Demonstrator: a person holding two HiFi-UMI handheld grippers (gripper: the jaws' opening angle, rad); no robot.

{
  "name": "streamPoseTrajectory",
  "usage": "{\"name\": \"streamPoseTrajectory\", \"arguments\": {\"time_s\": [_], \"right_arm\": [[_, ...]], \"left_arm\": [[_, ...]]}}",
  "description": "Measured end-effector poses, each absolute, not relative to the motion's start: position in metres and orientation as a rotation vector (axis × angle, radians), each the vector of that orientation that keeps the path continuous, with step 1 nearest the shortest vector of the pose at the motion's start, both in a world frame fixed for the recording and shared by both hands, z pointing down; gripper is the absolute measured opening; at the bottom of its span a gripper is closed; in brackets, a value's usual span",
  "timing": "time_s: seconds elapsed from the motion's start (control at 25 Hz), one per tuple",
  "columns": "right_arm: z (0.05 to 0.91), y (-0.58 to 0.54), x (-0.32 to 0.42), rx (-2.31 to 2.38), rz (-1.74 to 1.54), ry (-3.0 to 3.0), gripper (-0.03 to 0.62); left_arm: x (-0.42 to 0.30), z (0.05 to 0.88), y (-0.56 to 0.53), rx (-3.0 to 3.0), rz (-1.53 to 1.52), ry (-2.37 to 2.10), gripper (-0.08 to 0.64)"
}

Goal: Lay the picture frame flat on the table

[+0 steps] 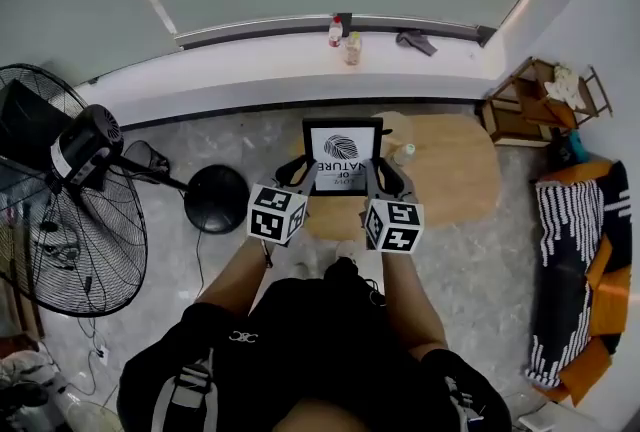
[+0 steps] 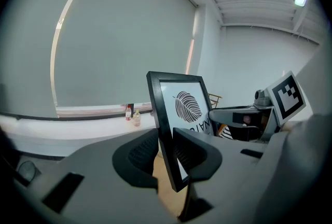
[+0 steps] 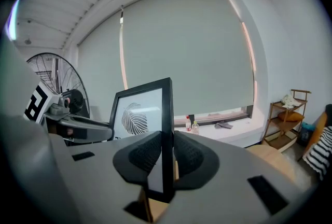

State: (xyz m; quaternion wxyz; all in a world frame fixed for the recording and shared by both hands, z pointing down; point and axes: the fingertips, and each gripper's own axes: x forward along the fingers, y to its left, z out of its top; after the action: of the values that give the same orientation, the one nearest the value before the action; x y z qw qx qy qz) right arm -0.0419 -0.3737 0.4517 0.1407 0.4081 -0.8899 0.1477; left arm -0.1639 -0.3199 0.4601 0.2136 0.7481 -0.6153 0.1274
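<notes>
The left tool [image 2: 165, 145] has its jaws closed partway on the left side rail of the picture frame [image 1: 342, 155], 1 pad on the printed face and 1 behind. The right tool [image 3: 166, 153] pinches the right rail the same way, so the 2 tools hold the frame and nothing else. The frame stands close to upright, its print toward the person, over the left end of the bench [image 1: 455, 185] by the near edge; whether its lower rail touches the wood I cannot tell. The step in hand looks like positioning, with the laying down not yet done. Next, I judge, both tools must tip the frame over together and lower it until it rests flat, keeping clear of the small bottle [image 1: 404, 153] just beside its right rail, then let go
</notes>
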Motion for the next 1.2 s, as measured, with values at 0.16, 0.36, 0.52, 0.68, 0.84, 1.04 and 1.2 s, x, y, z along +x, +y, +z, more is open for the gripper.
{"name": "streamPoseTrajectory", "arguments": {"time_s": [0.16,0.36,0.52,0.68,0.84,1.04,1.2], "right_arm": [[0.493,-0.389,-0.039,1.109,0.491,-2.518,0.091],[0.551,-0.407,-0.038,1.032,0.562,-2.452,0.091],[0.605,-0.413,-0.035,0.961,0.642,-2.382,0.091],[0.669,-0.417,-0.033,0.883,0.708,-2.301,0.092],[0.734,-0.412,-0.026,0.797,0.822,-2.198,0.092],[0.812,-0.429,-0.028,0.756,0.897,-2.109,0.092],[0.872,-0.438,-0.018,0.723,0.993,-2.024,0.092]], "left_arm": [[-0.160,0.500,-0.333,2.002,0.395,-1.676,0.101],[-0.157,0.555,-0.347,1.908,0.429,-1.629,0.101],[-0.153,0.611,-0.351,1.816,0.451,-1.576,0.101],[-0.151,0.677,-0.355,1.733,0.494,-1.516,0.101],[-0.142,0.741,-0.346,1.597,0.488,-1.448,0.100],[-0.143,0.815,-0.359,1.500,0.448,-1.396,0.098],[-0.131,0.870,-0.365,1.477,0.459,-1.342,0.100]]}}
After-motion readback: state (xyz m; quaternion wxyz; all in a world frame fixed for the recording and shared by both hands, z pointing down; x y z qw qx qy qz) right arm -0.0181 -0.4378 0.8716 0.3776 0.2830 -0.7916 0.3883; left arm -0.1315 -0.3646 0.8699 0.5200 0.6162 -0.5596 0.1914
